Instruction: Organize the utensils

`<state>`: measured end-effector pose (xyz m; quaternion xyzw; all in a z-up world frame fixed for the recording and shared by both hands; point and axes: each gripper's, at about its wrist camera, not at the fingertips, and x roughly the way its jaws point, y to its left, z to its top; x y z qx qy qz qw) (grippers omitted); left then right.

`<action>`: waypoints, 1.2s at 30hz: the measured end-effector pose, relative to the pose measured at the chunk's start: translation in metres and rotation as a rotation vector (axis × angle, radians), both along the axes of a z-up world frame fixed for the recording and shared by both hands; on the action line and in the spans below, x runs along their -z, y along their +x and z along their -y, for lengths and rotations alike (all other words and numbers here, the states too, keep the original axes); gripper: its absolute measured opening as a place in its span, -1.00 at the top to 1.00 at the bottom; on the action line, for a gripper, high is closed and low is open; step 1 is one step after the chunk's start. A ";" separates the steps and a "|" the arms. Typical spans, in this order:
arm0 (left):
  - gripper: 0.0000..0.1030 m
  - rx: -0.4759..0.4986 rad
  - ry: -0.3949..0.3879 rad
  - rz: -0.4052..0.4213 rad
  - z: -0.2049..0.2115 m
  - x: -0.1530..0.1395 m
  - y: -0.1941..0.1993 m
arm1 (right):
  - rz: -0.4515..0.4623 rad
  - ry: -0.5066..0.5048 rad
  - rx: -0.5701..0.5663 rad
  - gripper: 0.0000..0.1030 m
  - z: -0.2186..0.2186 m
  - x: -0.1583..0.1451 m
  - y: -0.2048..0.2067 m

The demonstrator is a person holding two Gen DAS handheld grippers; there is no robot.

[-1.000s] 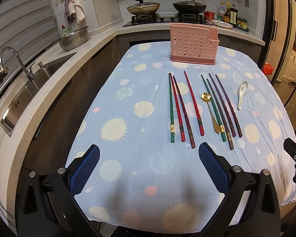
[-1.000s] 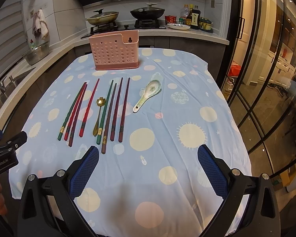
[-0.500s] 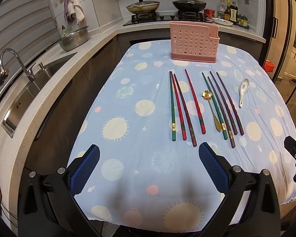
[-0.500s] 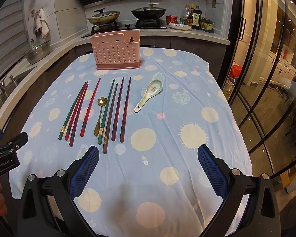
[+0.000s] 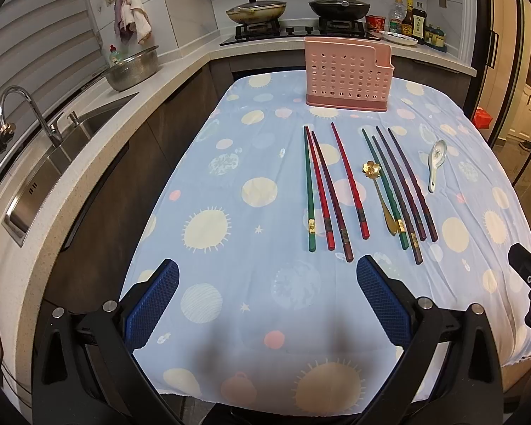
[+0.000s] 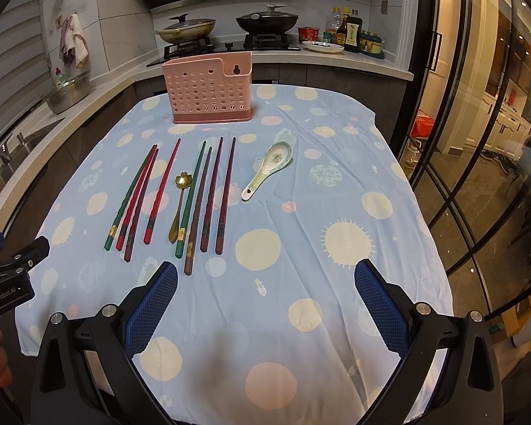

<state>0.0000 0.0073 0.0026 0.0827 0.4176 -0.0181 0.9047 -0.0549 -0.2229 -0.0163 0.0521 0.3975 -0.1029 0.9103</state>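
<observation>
A pink perforated utensil holder (image 5: 347,78) (image 6: 209,88) stands upright at the far side of the table. Several red, green and dark chopsticks (image 5: 322,191) (image 6: 209,194) lie side by side on the blue spotted cloth in front of it. A gold flower-head spoon (image 5: 378,194) (image 6: 178,209) lies among them. A white ceramic spoon (image 5: 435,164) (image 6: 269,168) lies to their right. My left gripper (image 5: 267,285) is open and empty above the near cloth, short of the chopsticks' near ends. My right gripper (image 6: 265,285) is open and empty, near and to the right of them.
A counter with a sink (image 5: 53,163) and a steel bowl (image 5: 132,69) runs along the left. A stove with two pans (image 6: 226,28) and bottles (image 6: 350,32) stands behind the table. Glass doors (image 6: 478,141) are on the right. The cloth's front edge (image 5: 265,398) hangs close below me.
Both grippers have drifted slightly; the table objects appear a little lower in each view. Nothing was taken hold of or moved.
</observation>
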 end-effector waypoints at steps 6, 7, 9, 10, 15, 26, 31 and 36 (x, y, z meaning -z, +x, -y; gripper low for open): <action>-0.87 0.005 0.001 0.003 0.000 0.000 -0.001 | -0.001 -0.001 -0.001 -0.87 -0.001 0.001 0.000; -0.87 0.006 0.002 0.003 0.000 0.000 -0.001 | -0.001 -0.001 -0.001 -0.87 -0.001 0.001 0.000; -0.87 0.006 0.003 0.003 0.000 0.000 -0.001 | -0.001 -0.001 -0.001 -0.87 -0.002 0.001 0.000; -0.87 0.005 0.004 0.002 0.001 0.000 -0.001 | -0.002 -0.001 -0.002 -0.87 -0.002 0.001 0.000; -0.87 0.000 0.008 -0.003 0.000 0.001 -0.001 | -0.005 -0.001 -0.003 -0.87 -0.003 0.003 0.000; -0.87 0.009 0.022 -0.009 0.002 0.003 0.001 | -0.010 0.000 -0.002 -0.87 -0.003 0.006 0.001; -0.87 0.014 0.017 -0.010 0.002 0.003 0.001 | -0.011 -0.001 -0.002 -0.87 -0.003 0.006 0.002; -0.87 0.016 0.009 0.011 0.002 0.000 0.000 | -0.012 -0.001 -0.002 -0.87 -0.002 0.006 0.002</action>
